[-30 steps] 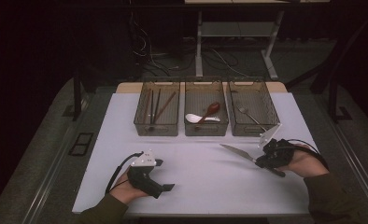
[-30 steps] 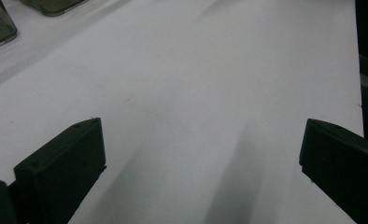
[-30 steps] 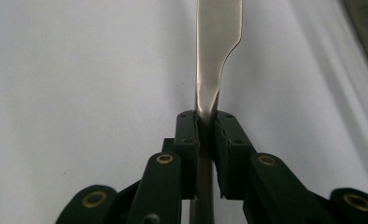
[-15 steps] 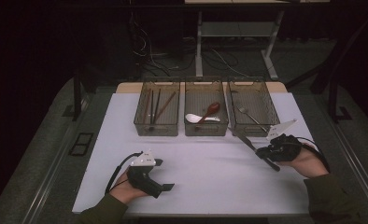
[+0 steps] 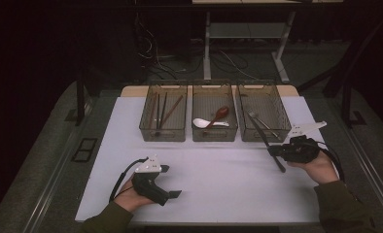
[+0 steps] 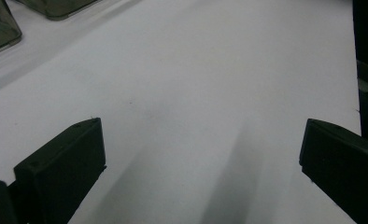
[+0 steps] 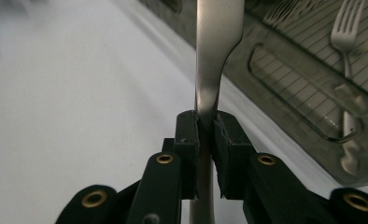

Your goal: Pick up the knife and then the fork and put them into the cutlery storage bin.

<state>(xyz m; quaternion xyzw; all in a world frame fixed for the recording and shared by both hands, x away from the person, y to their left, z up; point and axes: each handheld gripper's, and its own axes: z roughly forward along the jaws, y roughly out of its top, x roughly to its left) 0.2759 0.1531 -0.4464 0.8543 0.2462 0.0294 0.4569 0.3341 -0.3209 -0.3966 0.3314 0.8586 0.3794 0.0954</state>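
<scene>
My right gripper [image 5: 274, 151] [image 7: 205, 126] is shut on a silver metal knife [image 5: 263, 138] [image 7: 217, 37], clamped at its narrow neck. The knife runs slantwise from the white table up over the front wall of the right-hand bin [image 5: 265, 137] [image 7: 285, 79], its far end above the bin. A fork [image 5: 260, 120] [image 7: 348, 28] lies inside that bin. My left gripper [image 5: 172, 182] [image 6: 201, 154] rests low near the table's front left, jaws wide apart and open, with bare white table between them.
Three clear bins stand in a row at the back of the white table [image 5: 218, 184]. The left bin [image 5: 163, 135] holds chopsticks [image 5: 163, 109]. The middle bin [image 5: 215, 136] holds a white spoon [image 5: 201, 123] and a red-brown spoon [image 5: 219, 114].
The right gripper has drawn to the right and turned the knife from lying leftward over the table to pointing up at the right bin. The left gripper has stayed put.
</scene>
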